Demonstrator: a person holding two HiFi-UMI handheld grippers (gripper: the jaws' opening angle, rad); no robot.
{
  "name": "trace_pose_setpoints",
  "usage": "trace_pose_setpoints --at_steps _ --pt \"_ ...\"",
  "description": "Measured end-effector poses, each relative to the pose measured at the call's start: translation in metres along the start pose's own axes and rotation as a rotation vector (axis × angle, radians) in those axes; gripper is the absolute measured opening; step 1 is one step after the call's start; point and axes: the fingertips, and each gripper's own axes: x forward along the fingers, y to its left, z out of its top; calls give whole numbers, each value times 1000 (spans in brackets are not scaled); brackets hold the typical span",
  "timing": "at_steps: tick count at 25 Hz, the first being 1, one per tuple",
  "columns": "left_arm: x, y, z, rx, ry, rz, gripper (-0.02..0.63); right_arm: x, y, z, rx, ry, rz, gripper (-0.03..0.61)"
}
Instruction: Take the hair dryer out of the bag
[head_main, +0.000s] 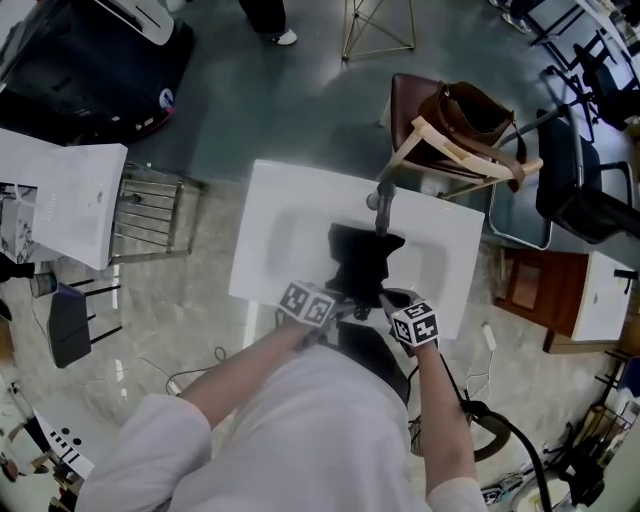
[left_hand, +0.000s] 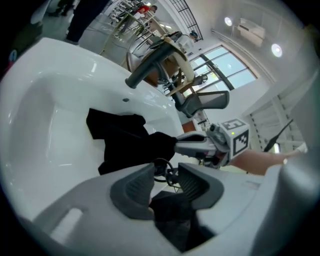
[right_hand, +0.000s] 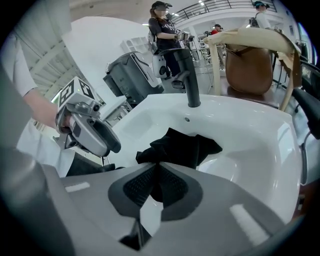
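Observation:
A black fabric bag (head_main: 362, 262) lies crumpled in the white sink basin (head_main: 290, 220), its near end pulled over the front rim. No hair dryer shows in any view. My right gripper (right_hand: 157, 172) is shut on a fold of the black bag (right_hand: 182, 145). My left gripper (left_hand: 165, 175) stands open close beside it, with a thin black cord loop (left_hand: 162, 167) between its pads and dark fabric under them. In the left gripper view the right gripper (left_hand: 192, 145) pinches the bag (left_hand: 125, 142) from the right. In the head view both grippers meet at the basin's front edge.
A black faucet (head_main: 383, 205) rises at the back of the basin. Behind it stands a wooden chair holding a brown bag (head_main: 470, 125). A metal rack (head_main: 150, 210) is to the left and a black office chair (head_main: 580, 180) to the right. A person (right_hand: 162, 30) stands far off.

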Motion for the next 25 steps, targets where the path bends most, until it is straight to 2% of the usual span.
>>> trace_pose_setpoints --at_steps 5,9,16,20,25 --pt "7 7 1 -86 15 33 192 -1 3 10 8 -36 12 18" --pt "16 11 8 -177 11 53 201 -2 4 12 22 -54 21 18" --pt "56 20 3 -272 160 109 327 -7 -5 12 55 -76 13 18" --pt "73 25 1 -317 216 141 339 -6 -13 10 71 -80 4 18" --pt "88 33 -5 -298 287 204 345 -8 -18 13 64 -91 1 18"
